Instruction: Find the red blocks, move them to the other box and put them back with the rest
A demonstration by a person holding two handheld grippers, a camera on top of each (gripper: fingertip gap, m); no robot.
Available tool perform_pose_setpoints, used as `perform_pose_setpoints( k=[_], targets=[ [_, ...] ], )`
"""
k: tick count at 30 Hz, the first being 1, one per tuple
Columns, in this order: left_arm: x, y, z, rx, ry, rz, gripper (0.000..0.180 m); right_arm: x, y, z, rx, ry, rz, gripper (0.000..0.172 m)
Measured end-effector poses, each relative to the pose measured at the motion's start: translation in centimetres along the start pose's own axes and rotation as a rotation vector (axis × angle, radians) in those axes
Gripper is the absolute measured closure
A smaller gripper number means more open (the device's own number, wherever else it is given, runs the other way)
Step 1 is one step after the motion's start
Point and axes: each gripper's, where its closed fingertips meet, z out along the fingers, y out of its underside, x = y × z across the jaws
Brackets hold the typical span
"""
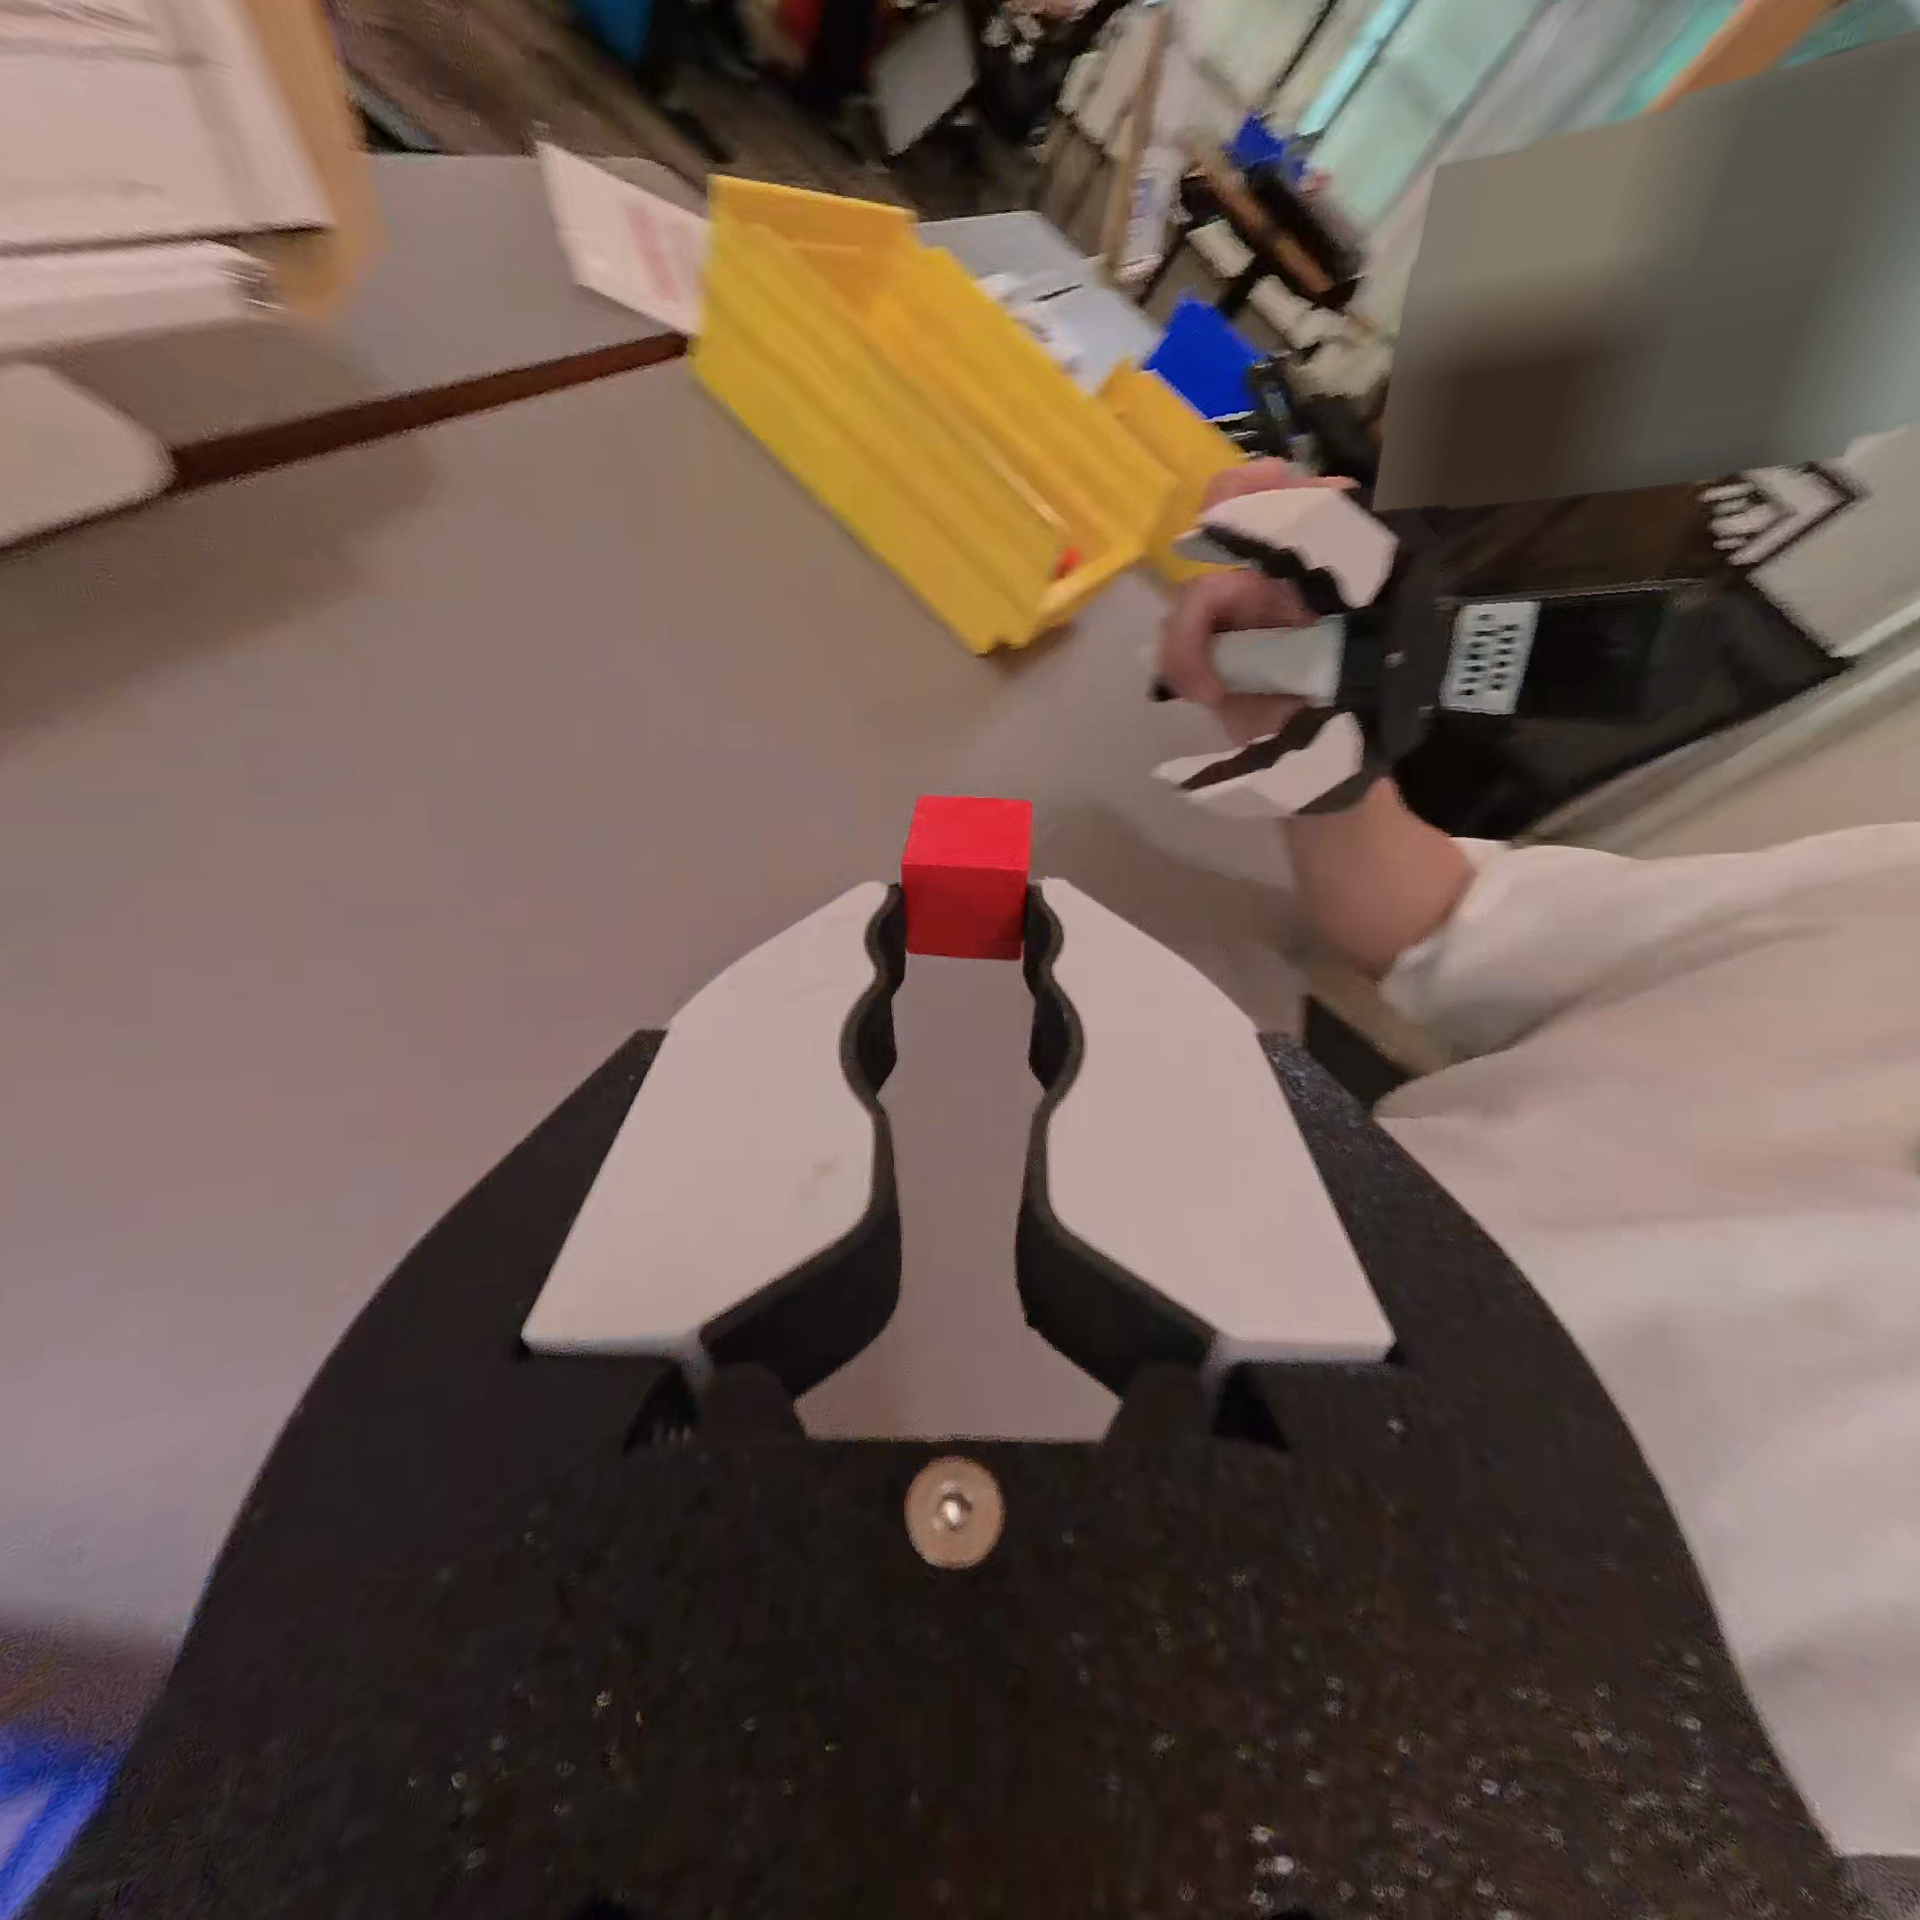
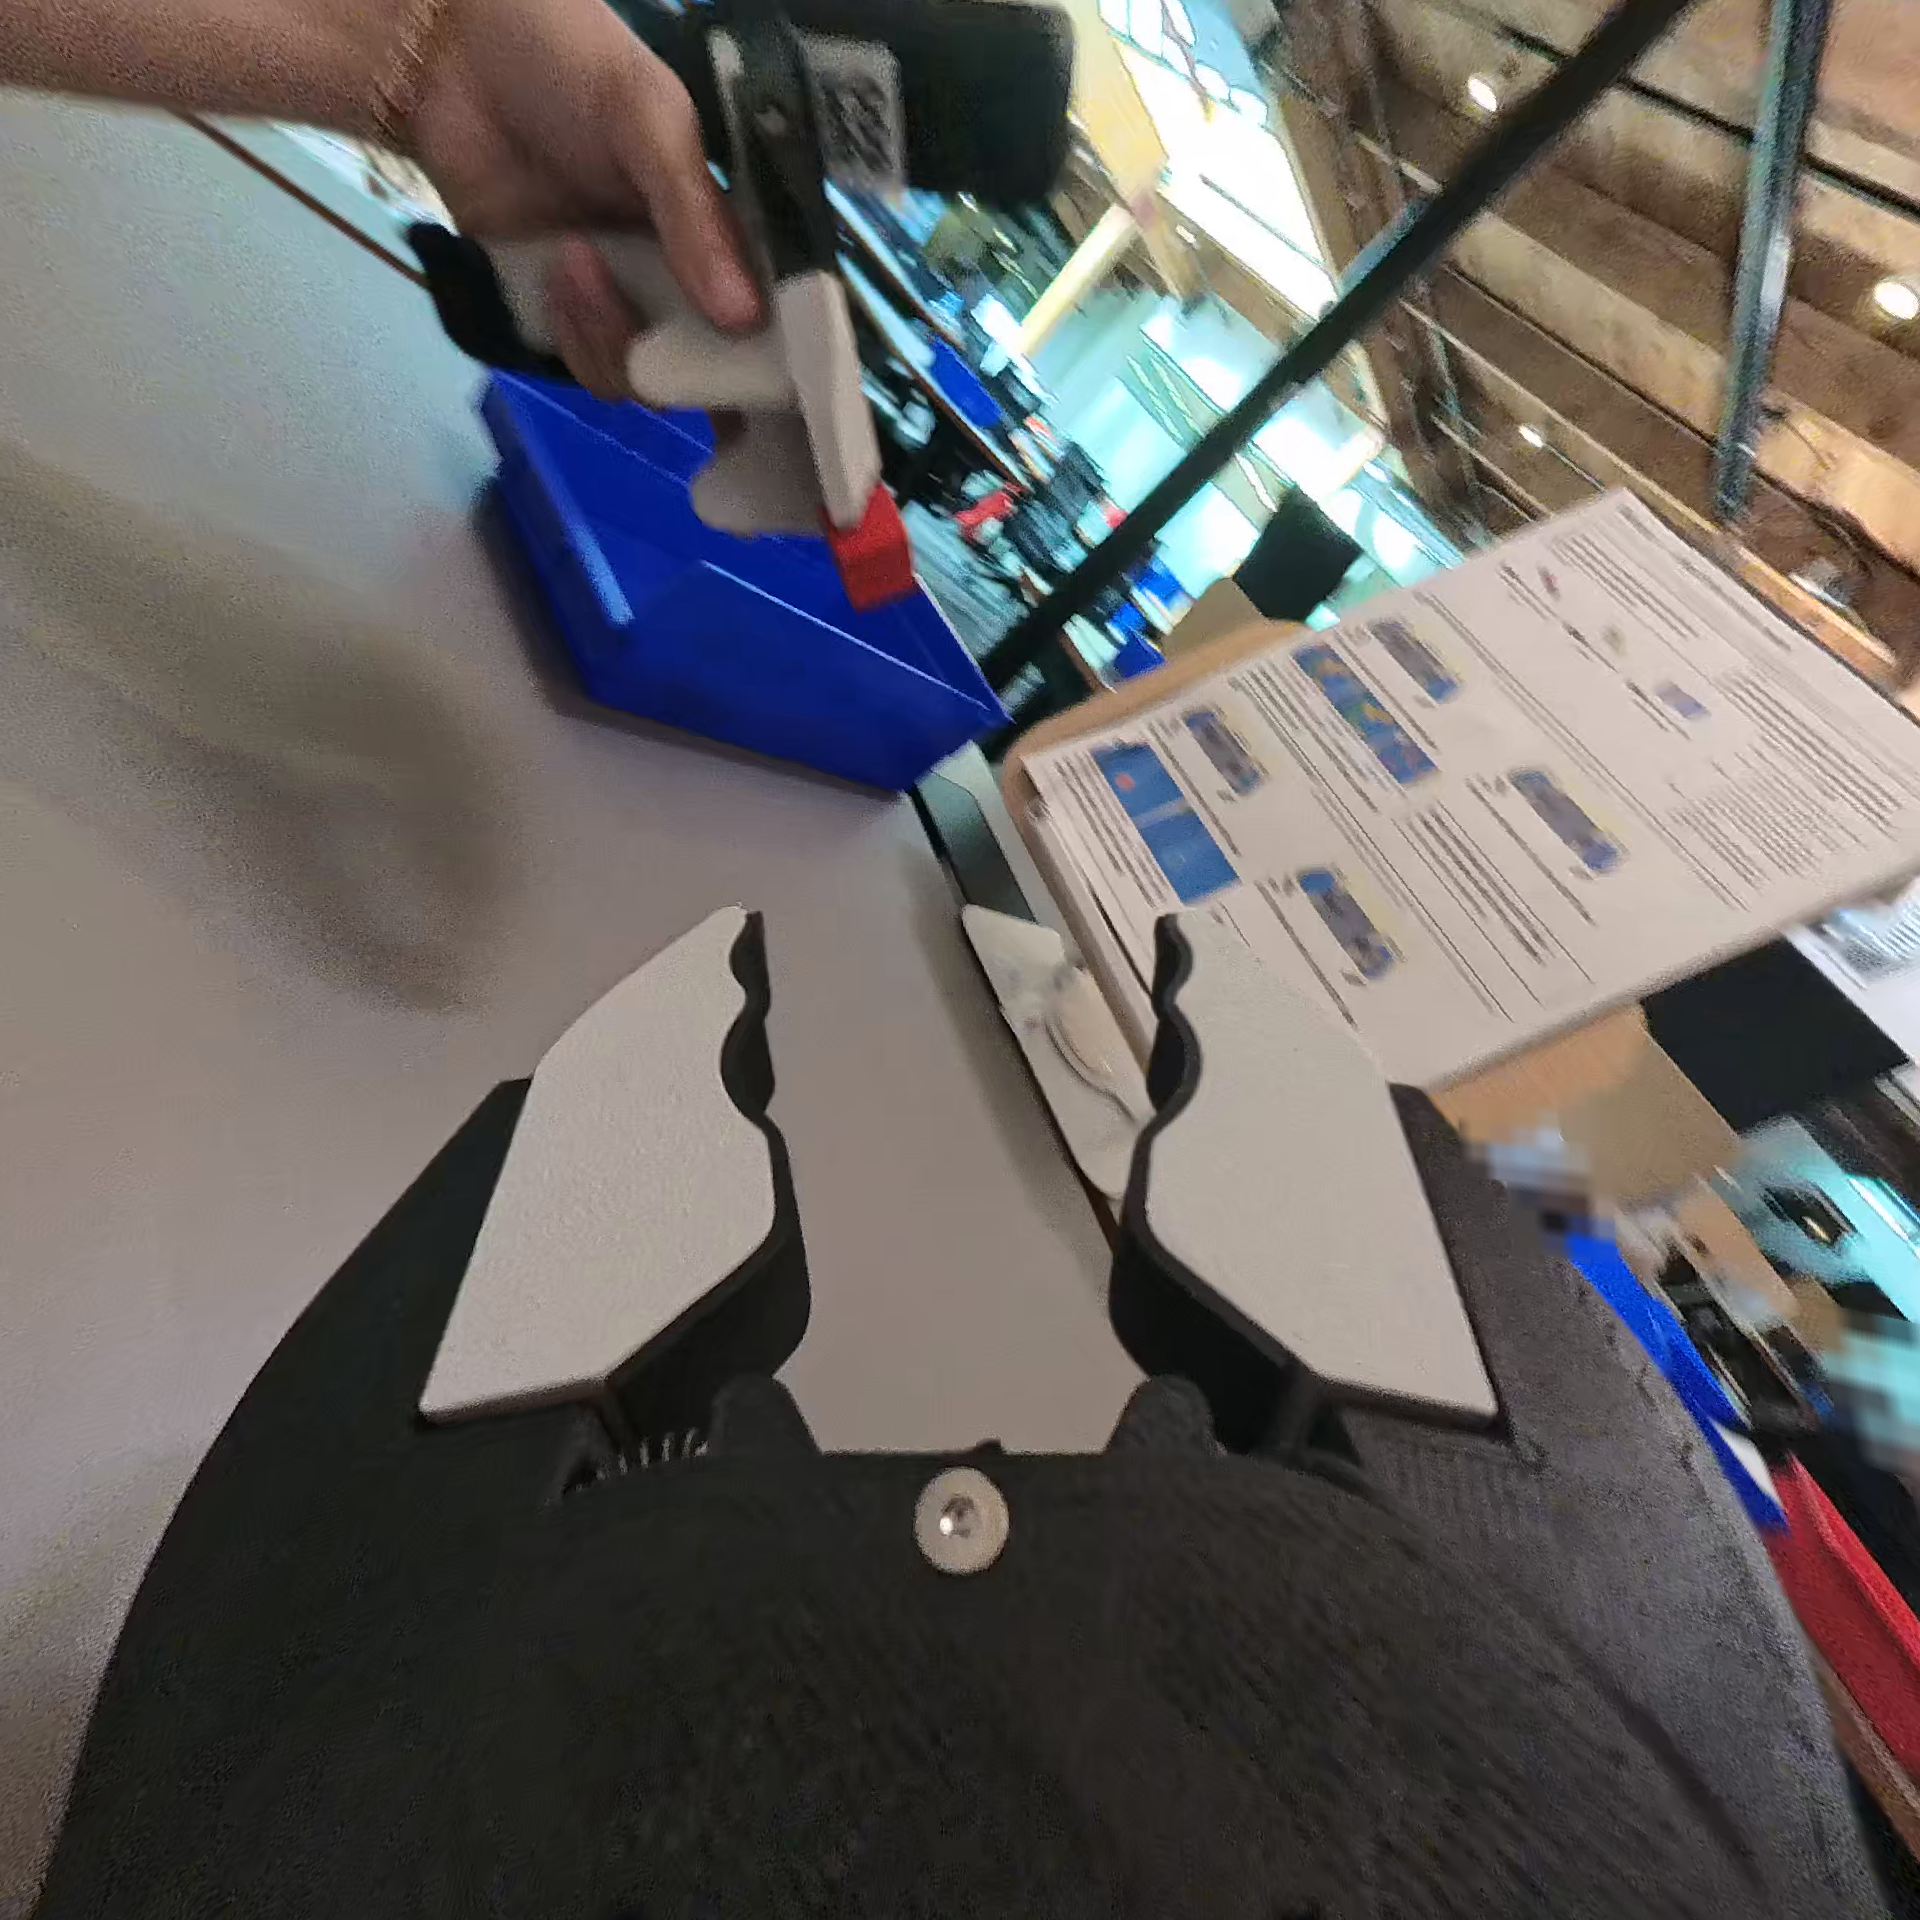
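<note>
Step in hand: the left gripper (image 1: pixel 964 914) carried one red block (image 1: pixel 966 878), and I judged it was on the way to one of the two boxes; which box was the goal I could not tell.
Grip on the block: both dark pads pressed on the side faces of the cube, only at the very tips, so the block stood out forward of the fingers (image 1: pixel 790 1049).
How to do it well: because the hold was so near the tips, I would keep the squeeze steady and move without jerks; the views were blurred, which suggested quick motion, and a slower travel would be safer.
Release advice: bring the block low inside the box, above the other pieces, and only then let the fingers part, so it does not bounce out.
Blue box (image 2: pixel 727 644): it stood on the grey tabletop (image 2: pixel 260 520); in the right wrist view the red block hung beside its rim.
Yellow box (image 1: pixel 914 416): it lay farther away on the tabletop, well apart from the block.
Left hand pose: the hand (image 2: pixel 540 135) held the handle from above, with the fingers pointing down and tilted.
Right gripper (image 2: pixel 961 935): its jaws stood wide with nothing between them, above the tabletop edge near some printed papers (image 2: pixel 1507 779).
Right hand pose: it (image 1: pixel 1226 634) was raised beside the yellow box, waiting.
</note>
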Motion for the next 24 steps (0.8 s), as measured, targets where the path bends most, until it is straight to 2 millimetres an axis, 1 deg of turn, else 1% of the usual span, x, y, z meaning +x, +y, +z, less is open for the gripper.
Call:
perform_pose_setpoints(
  k=[3, 5, 7, 10, 13, 14, 15, 17, 19, 20, 22, 24],
  targets=[
    [3.5, 0.8, 3.6, 0.020, 0.217, -0.073, 0.159, -1.4, -1.5, 1.3, 0.069, -0.097, -0.057, 0.110],
    [4.6, 1.5, 5.4, 0.010, 0.292, -0.108, 0.159, -2.1, -2.0, 1.7, 0.104, -0.133, -0.064, 0.114],
    [5.3, 2.1, 6.5, -0.010, 0.354, -0.144, 0.159, -3.0, -2.3, 1.8, 0.128, -0.194, -0.034, 0.119],
    [6.0, 2.8, 7.8, -0.038, 0.407, -0.179, 0.159, -3.8, -2.3, 1.8, 0.133, -0.238, -0.039, 0.123],
    [7.0, 3.2, 8.4, -0.064, 0.461, -0.194, 0.159, -4.3, -2.0, 1.8, 0.123, -0.275, -0.041, 0.127],
    [7.2, 3.4, 8.6, -0.070, 0.472, -0.199, 0.159, -4.6, -2.1, 1.8, 0.130, -0.290, -0.039, 0.133],
    [7.4, 3.5, 8.8, -0.074, 0.484, -0.203, 0.159, -4.8, -2.2, 1.7, 0.134, -0.304, -0.039, 0.147],
    [7.7, 3.6, 9.0, -0.073, 0.505, -0.208, 0.159, -4.8, -2.2, 1.5, 0.136, -0.314, -0.022, 0.149],
    [7.6, 3.2, 9.1, -0.034, 0.507, -0.220, 0.160, -4.2, -2.1, 1.4, 0.131, -0.293, 0.020, 0.149],
    [7.1, 3.0, 9.2, -0.009, 0.475, -0.218, 0.159, -3.5, -1.6, 1.3, 0.108, -0.255, 0.039, 0.149],
    [5.0, 2.9, 9.4, 0.028, 0.326, -0.185, 0.141, -1.0, 0.4, 0.7, 0.023, -0.150, 0.092, 0.149],
    [2.1, 3.1, 9.1, 0.065, 0.129, -0.109, 0.135, 2.6, 3.6, -1.0, -0.107, -0.006, 0.183, 0.149]
  ],
)
